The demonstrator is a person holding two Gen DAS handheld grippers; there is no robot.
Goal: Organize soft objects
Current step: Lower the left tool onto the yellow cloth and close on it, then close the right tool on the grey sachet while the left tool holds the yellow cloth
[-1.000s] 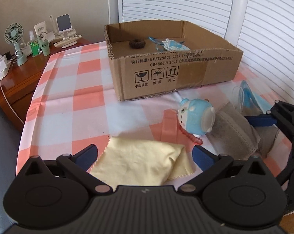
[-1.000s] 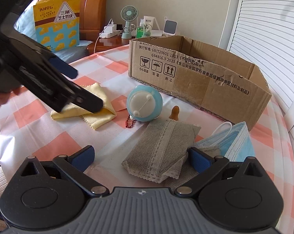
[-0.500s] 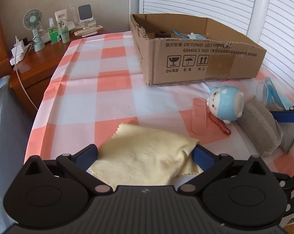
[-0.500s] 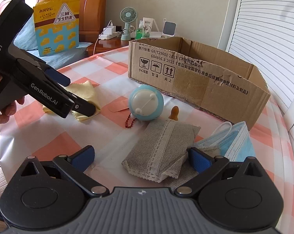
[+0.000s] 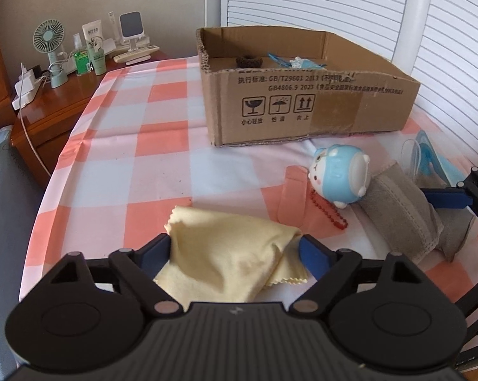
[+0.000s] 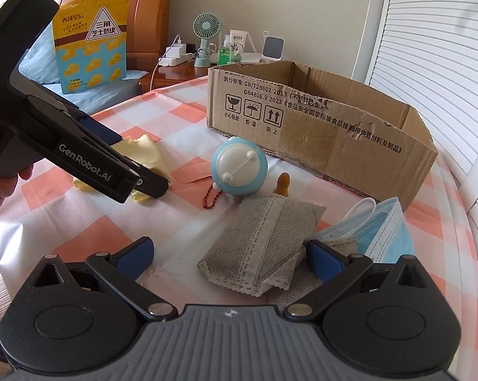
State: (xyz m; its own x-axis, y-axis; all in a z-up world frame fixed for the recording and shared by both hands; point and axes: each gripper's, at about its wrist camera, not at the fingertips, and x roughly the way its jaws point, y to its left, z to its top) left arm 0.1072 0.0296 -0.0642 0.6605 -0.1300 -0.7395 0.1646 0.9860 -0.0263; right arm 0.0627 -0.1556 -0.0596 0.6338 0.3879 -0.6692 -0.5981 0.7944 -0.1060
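Note:
A folded yellow cloth (image 5: 226,254) lies on the checked tablecloth between the fingers of my left gripper (image 5: 235,250), which has closed in against its sides and bunches it. The cloth also shows in the right wrist view (image 6: 143,152), under the left gripper (image 6: 150,184). My right gripper (image 6: 229,254) is open, with a grey fabric pouch (image 6: 264,241) lying between its fingers. A blue round plush toy (image 5: 340,174) and a blue face mask (image 6: 384,225) lie beside the pouch. The cardboard box (image 5: 302,95) stands behind, holding a dark hair tie (image 5: 250,61).
A tan plaster strip (image 5: 291,197) lies on the cloth beside the toy. A wooden nightstand (image 5: 58,108) at the left carries a fan, bottles and chargers. A yellow snack bag (image 6: 89,38) leans on the bed headboard. White shutters stand at the right.
My left gripper has narrowed around the yellow cloth, which now bunches up between the fingers. The right gripper has stayed over the grey pouch.

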